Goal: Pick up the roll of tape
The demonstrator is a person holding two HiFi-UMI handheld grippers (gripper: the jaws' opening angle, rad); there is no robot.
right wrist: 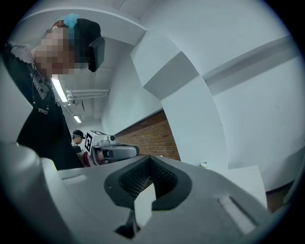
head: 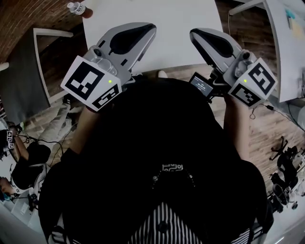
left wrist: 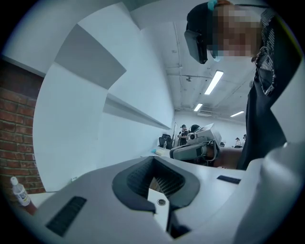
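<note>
Nearest the head camera is the person's black top [head: 152,143], with a black-and-white striped cloth [head: 157,224] under it at the bottom edge. Both forearms reach out from it and hold the tools up side by side, well apart. The left gripper [head: 145,31], grey plastic with black ribbed pads, has its jaws pressed together with nothing between them. Its black-and-white marker cube [head: 93,83] faces the camera. The right gripper [head: 198,35] is built the same and is likewise closed tight on nothing, its marker cube [head: 252,81] at the wrist end. A small black device with a lit screen [head: 201,85] sits just beneath it. Past the tips lies a white rectangular table [head: 157,43], and a clear plastic bottle with a white cap [head: 76,8] stands near its far left corner. A second white table [head: 286,47] is off to the right, over a brown wooden floor [head: 281,128]. The roll of tape cannot be made out in any view.
</note>
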